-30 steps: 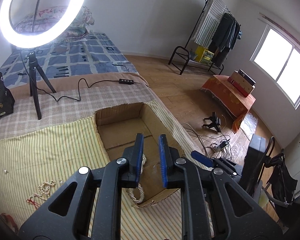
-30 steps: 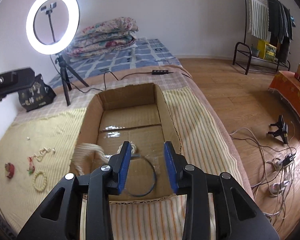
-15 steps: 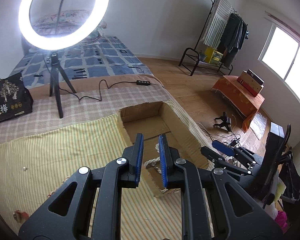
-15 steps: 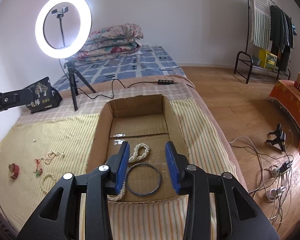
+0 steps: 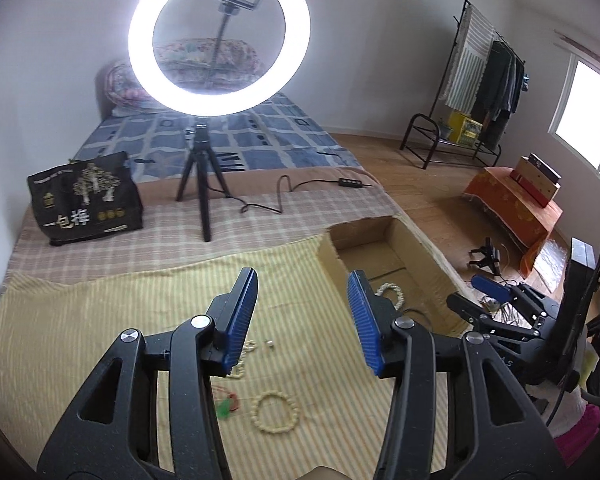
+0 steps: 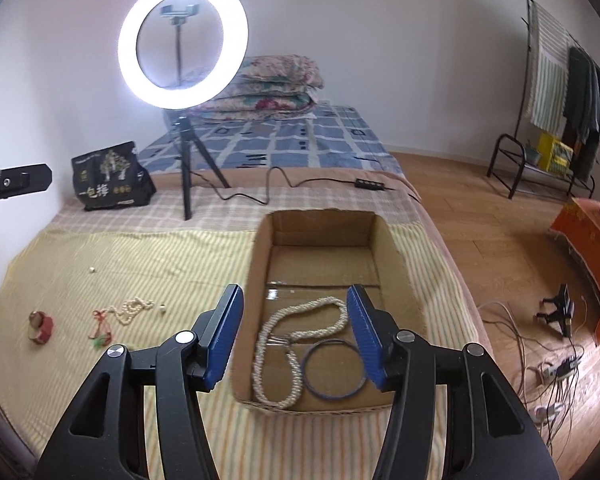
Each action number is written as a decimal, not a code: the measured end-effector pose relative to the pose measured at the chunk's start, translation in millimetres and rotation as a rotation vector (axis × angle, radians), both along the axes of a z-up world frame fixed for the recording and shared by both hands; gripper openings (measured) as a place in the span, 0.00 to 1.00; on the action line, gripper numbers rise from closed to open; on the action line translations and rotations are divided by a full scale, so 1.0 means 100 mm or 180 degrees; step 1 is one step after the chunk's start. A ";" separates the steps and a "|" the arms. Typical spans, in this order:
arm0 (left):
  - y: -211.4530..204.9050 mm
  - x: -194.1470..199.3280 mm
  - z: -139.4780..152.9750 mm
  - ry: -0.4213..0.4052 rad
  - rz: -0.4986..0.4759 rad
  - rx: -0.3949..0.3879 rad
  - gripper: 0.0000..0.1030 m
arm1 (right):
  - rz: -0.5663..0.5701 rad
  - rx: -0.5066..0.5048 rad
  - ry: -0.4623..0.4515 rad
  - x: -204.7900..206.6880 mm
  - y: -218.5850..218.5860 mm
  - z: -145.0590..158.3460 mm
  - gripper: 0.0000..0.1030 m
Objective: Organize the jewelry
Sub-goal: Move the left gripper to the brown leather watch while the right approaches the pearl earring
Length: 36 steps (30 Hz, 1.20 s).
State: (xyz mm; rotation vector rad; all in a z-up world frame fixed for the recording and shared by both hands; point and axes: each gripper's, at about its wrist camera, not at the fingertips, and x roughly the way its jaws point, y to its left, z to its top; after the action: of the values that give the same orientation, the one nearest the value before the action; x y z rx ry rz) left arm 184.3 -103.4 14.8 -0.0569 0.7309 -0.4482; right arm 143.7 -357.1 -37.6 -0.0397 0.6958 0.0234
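Observation:
My left gripper hangs over the yellow striped cloth, left of the cardboard box; its jaws are opening with nothing between them. Below it lie a cream bead bracelet, a red string with a green bit and a small pearl strand, partly hidden by a finger. My right gripper hovers at the near end of the cardboard box, jaws opening and empty. In the box lie a long pearl necklace and a blue bangle. A red ring sits far left.
A ring light on a tripod and a black bag stand on the checked cover behind the cloth, with a cable and switch. Folded quilts lie farther back. To the right the bed edge drops to a wooden floor with cables.
The left gripper let go of the pearl necklace, which now lies in the box, swung left over the cloth and opened. The right gripper drew back a little and its jaws widened.

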 end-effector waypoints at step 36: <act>2.09 -0.34 -0.98 0.0619 0.0855 0.0268 0.46 | 0.0696 0.0095 0.0495 0.53 1.14 -0.60 0.58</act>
State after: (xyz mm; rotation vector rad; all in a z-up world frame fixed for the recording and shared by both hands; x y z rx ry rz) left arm 150.4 105.4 -83.3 -0.1194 0.9185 -0.1558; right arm 196.5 -243.4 -97.4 -0.0860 0.8440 0.2488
